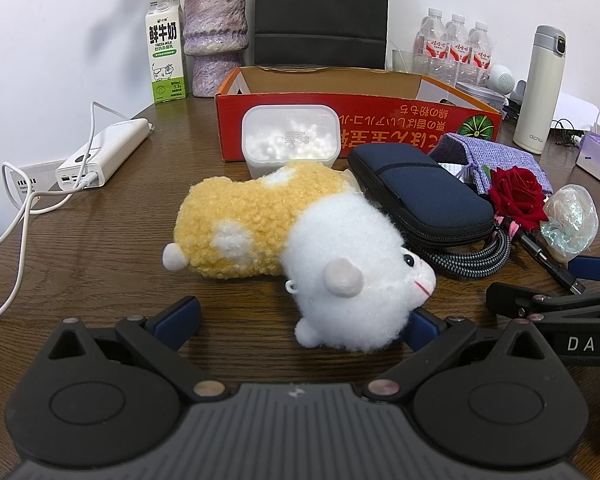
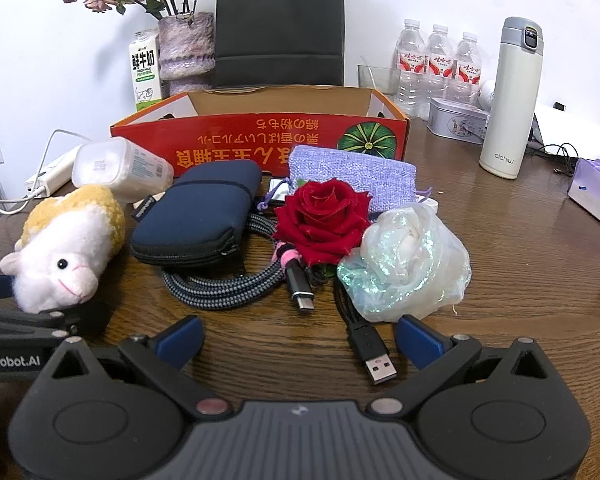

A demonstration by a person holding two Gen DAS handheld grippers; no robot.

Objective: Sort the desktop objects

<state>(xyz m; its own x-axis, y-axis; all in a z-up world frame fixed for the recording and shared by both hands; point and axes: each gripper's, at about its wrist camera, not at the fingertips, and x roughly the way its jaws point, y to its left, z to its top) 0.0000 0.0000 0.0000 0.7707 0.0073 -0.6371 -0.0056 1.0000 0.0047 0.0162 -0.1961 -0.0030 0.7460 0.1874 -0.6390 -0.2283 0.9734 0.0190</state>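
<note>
A yellow and white plush sheep (image 1: 284,236) lies on the wooden table, its head just in front of my open left gripper (image 1: 300,320); the right fingertip is partly hidden behind the head. It also shows in the right wrist view (image 2: 64,248). My open right gripper (image 2: 298,338) hovers low before a braided cable (image 2: 228,284), a USB plug (image 2: 374,360), a red rose (image 2: 324,220) and an iridescent wrapped bundle (image 2: 408,260). A navy pouch (image 2: 196,216), a purple cloth bag (image 2: 352,176) and a clear plastic tub (image 1: 290,136) lie before the open red cardboard box (image 2: 260,140).
Behind the box stand a black paper bag (image 2: 280,24), a purple vase (image 1: 216,36), a milk carton (image 1: 166,52), water bottles (image 2: 440,64), a metal tin (image 2: 458,120) and a white thermos (image 2: 512,96). A power bank with cable (image 1: 104,152) lies left; a tissue pack (image 2: 596,192) right.
</note>
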